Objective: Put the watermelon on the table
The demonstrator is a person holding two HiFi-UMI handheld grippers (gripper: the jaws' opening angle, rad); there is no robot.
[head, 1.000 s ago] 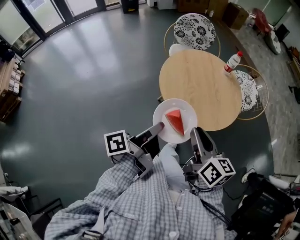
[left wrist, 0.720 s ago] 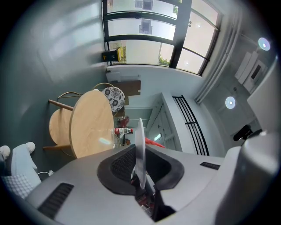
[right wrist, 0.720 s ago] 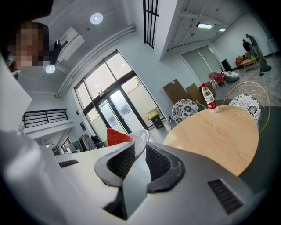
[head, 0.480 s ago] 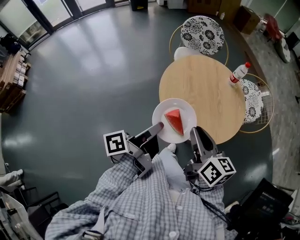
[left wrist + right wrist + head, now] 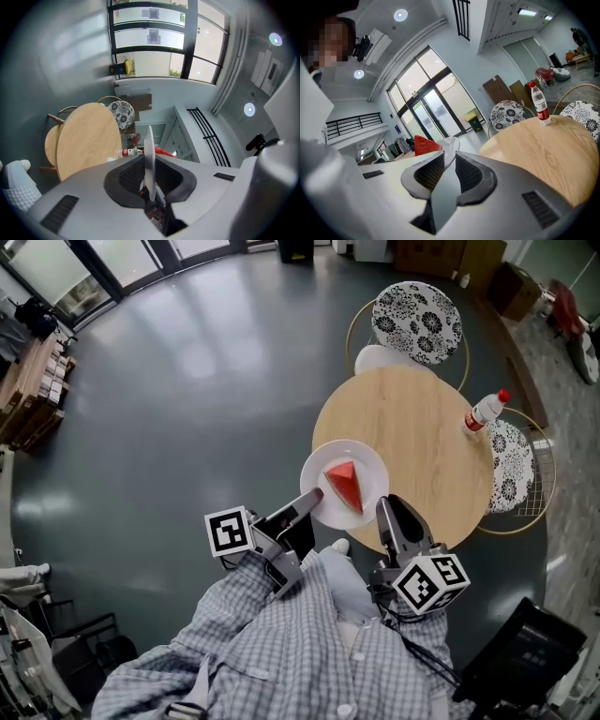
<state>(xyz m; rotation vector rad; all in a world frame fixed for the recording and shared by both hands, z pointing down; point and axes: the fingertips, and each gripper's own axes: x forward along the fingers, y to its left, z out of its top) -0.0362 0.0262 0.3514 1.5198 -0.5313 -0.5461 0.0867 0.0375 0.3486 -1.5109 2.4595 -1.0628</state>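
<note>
A red watermelon wedge point(image 5: 345, 486) lies on a white plate point(image 5: 323, 468) held over the near edge of the round wooden table point(image 5: 412, 432). My left gripper point(image 5: 316, 496) is shut on the plate's left rim; in the left gripper view the plate point(image 5: 149, 159) stands edge-on between the pads, with a sliver of watermelon point(image 5: 164, 151) behind it. My right gripper point(image 5: 385, 507) is shut on the plate's right rim; in the right gripper view the plate point(image 5: 451, 146) and the watermelon point(image 5: 425, 145) show past the jaws, with the table point(image 5: 543, 150) to the right.
A plastic bottle with a red cap point(image 5: 486, 410) stands at the table's right edge. Two chairs with black-and-white patterned seats point(image 5: 417, 322) point(image 5: 511, 465) stand behind and right of the table. Dark grey floor lies to the left. A black object point(image 5: 516, 652) sits at the lower right.
Both grippers and the plate have moved toward the table. The plate now overlaps more of the table's near edge. Both grips are unchanged.
</note>
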